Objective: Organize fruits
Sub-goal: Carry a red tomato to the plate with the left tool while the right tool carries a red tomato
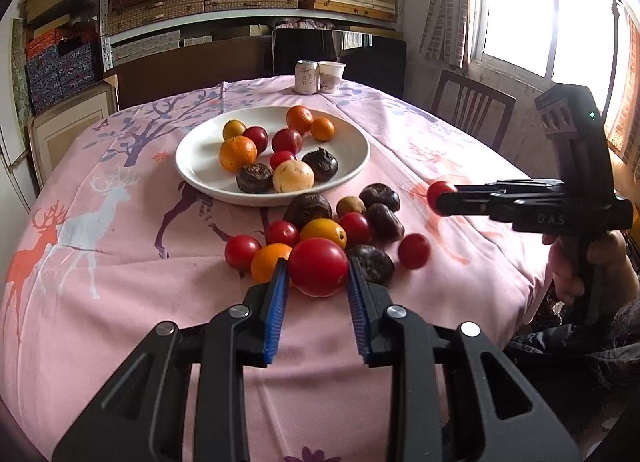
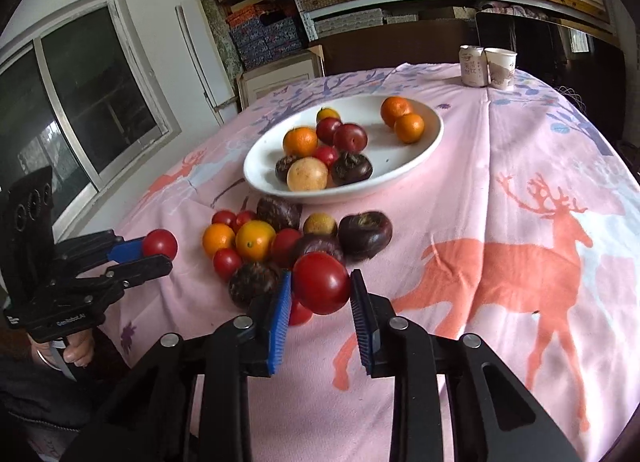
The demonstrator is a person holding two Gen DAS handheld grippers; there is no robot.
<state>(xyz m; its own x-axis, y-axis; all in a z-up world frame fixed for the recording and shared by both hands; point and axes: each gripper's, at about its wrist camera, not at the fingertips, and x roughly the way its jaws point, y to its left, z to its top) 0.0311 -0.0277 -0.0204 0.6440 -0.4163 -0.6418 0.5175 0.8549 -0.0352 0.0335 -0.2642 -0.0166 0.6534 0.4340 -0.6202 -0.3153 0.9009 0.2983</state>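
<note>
My left gripper (image 1: 318, 268) is shut on a red tomato (image 1: 318, 266) and holds it above the near side of a fruit pile (image 1: 340, 225) on the pink cloth; the other view shows it with that tomato (image 2: 160, 244) at the left. My right gripper (image 2: 320, 282) is shut on a red tomato (image 2: 322, 282) above the pile (image 2: 280, 242); in the left wrist view this tomato (image 1: 440, 191) sits at its tips, right of the pile. A white plate (image 1: 200, 165) (image 2: 432, 133) behind the pile holds oranges, red fruits and dark fruits.
A drink can (image 1: 306, 77) and a paper cup (image 1: 331, 75) stand at the table's far edge. A chair (image 1: 472, 109) stands at the right, shelves of boxes behind. The pink deer-print cloth (image 2: 520, 242) covers the table.
</note>
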